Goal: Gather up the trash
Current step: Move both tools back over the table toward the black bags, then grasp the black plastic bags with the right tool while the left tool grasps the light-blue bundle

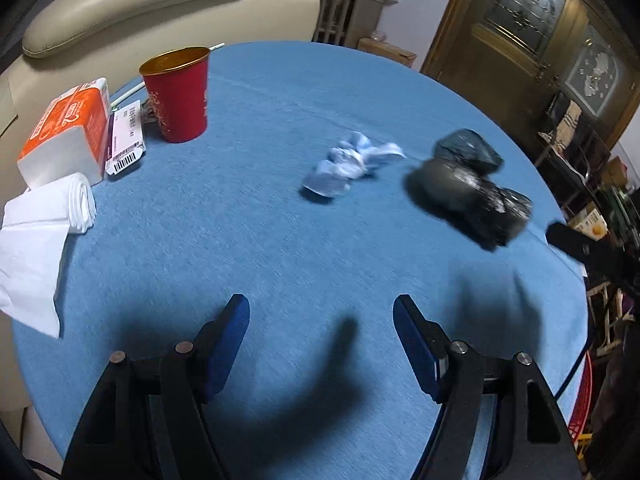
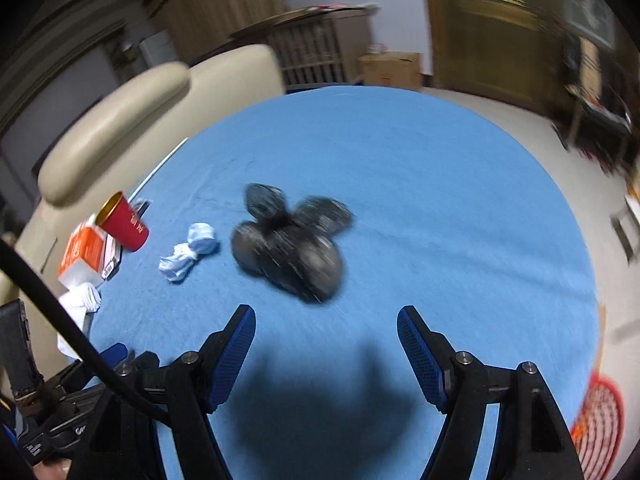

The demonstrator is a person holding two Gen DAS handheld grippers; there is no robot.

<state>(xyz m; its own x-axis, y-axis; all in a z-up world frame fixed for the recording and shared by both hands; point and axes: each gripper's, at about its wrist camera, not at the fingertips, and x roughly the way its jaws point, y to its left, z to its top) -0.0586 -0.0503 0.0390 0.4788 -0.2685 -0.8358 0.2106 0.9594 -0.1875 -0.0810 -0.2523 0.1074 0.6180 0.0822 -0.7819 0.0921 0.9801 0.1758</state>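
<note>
Round table point(image 1: 260, 248) wearing matt blue woven cloth, fine grain showing. Black bag point(image 1: 472, 188) looking like thin crinkled plastic, catching glossy highlights. Crumpled pale blue wad point(image 1: 352, 164) appearing soft, papery. Red cup point(image 1: 180, 92) showing smooth sheen, shiny gold lining. White tissues point(image 1: 36, 240) lying matt, soft. Sofa point(image 1: 132, 4) gleaming like smooth cream leather. Left gripper point(image 1: 320, 344) fingers point(image 1: 228, 348) bearing matt blue pads; right gripper point(image 2: 326, 356) pads point(image 2: 420, 356) looking ribbed.

Both fisheye cameras are looking forward and down over a round blue-clothed table point(image 1: 260, 240), each from its near edge, quite close. The left view is sitting further left, facing the red paper cup point(image 1: 178, 96). Both are sharing the crumpled dark plastic bag point(image 2: 288, 244) and cream leather armchair point(image 2: 120, 120).
</note>
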